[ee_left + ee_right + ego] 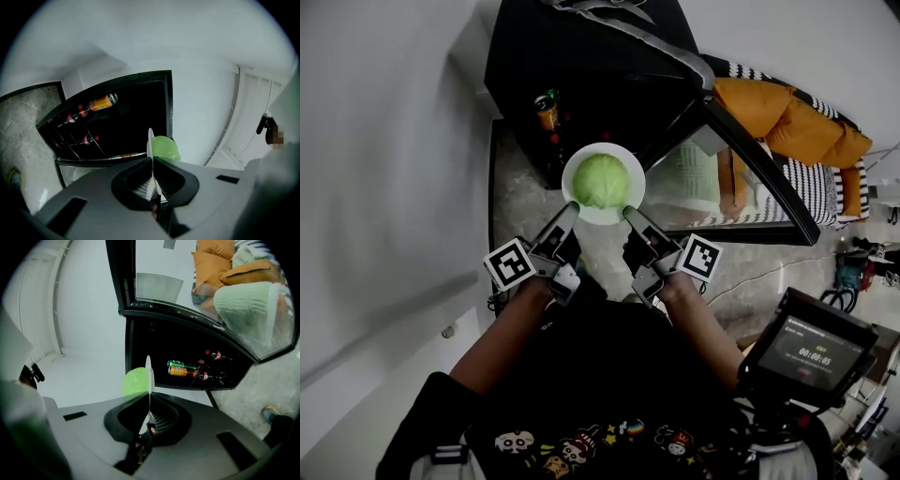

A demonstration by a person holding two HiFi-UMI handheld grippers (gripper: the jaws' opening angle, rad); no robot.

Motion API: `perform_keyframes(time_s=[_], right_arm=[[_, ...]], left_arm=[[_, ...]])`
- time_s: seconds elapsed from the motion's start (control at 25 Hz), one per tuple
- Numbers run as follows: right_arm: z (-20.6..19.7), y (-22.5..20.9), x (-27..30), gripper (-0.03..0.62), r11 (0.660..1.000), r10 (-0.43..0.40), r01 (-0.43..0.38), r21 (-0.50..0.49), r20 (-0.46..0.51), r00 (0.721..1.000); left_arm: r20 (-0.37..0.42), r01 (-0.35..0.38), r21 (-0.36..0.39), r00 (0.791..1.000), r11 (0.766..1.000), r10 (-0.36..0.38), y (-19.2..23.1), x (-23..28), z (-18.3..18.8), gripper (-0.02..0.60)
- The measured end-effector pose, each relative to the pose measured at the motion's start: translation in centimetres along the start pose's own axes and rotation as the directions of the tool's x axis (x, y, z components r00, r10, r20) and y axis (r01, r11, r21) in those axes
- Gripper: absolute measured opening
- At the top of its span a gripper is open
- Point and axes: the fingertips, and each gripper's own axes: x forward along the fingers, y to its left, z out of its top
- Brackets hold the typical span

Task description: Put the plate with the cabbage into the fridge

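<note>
Centre of frame: the left gripper [568, 214] and right gripper [633, 216] each pinch the near rim of the plate [604, 217], with the cabbage [602, 180] on it, before the open fridge [581, 75] at upper middle. Best to advance both together, plate flat, so the cabbage cannot roll.

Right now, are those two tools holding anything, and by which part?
Yes: the plate with the cabbage. The left gripper and right gripper each have their jaws shut on its near rim, one at either side.
</note>
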Motion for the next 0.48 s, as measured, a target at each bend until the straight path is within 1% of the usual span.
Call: perform_keyframes(time_s=[0.16, 0.32, 0.48], right_arm=[[-0.15, -0.14, -0.08, 0.017, 1.000, -0.004, 0.004, 0.002, -0.009, 1.000], [-0.01, -0.23, -0.04, 0.017, 1.000, -0.022, 0.022, -0.004, -0.003, 1.000], [-0.17, -0.36, -0.04, 0.017, 1.000, -0.020, 0.020, -0.002, -0.009, 1.000]], left_arm=[[0.009, -0.004, 0.020, 1.000, 1.000, 0.004, 0.16, -0.32, -0.14, 0.011], [-0.002, -0.010, -0.001, 1.000, 1.000, 0.010, 0.51, -0.08, -0.09, 0.011], [0.003, -0.007, -0.002, 1.000, 1.000, 0.007, 0.57, -0.18, -0.16, 0.011]])
